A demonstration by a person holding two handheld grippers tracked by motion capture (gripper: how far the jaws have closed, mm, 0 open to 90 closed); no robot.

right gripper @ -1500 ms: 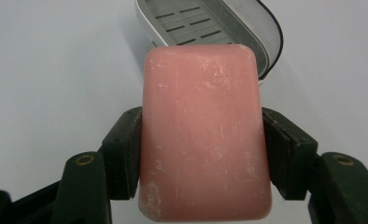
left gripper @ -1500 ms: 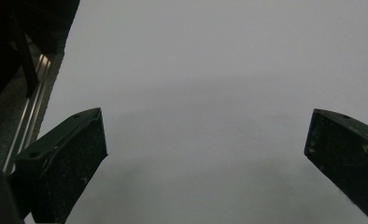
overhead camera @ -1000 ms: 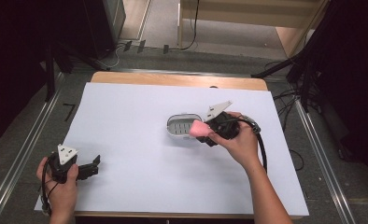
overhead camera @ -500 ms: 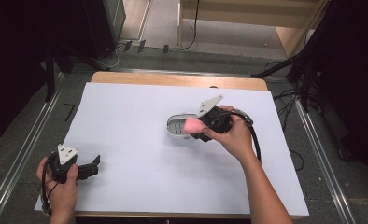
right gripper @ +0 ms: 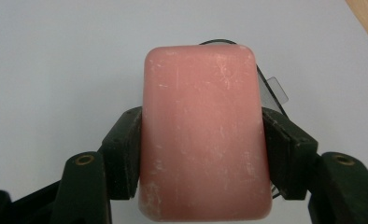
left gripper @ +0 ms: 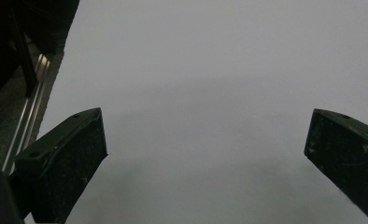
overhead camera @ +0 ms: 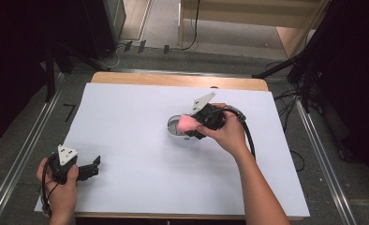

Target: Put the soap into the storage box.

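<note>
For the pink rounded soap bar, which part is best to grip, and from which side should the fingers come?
Grip the pink rounded soap bar across its two long flat sides, near the middle, coming in along its length from one short end. The right gripper is shut on it this way above the small oval dish: the long sides run parallel, while the corners are rounded and could slip.

Wooden worktop (overhead camera: 173,78) covered by white sheet (overhead camera: 140,164). Grey carpet floor (overhead camera: 28,140) with metal rails (overhead camera: 23,159) either side. Light wooden furniture (overhead camera: 285,28) behind; black cables (overhead camera: 192,28) trailing; surroundings dark.
</note>
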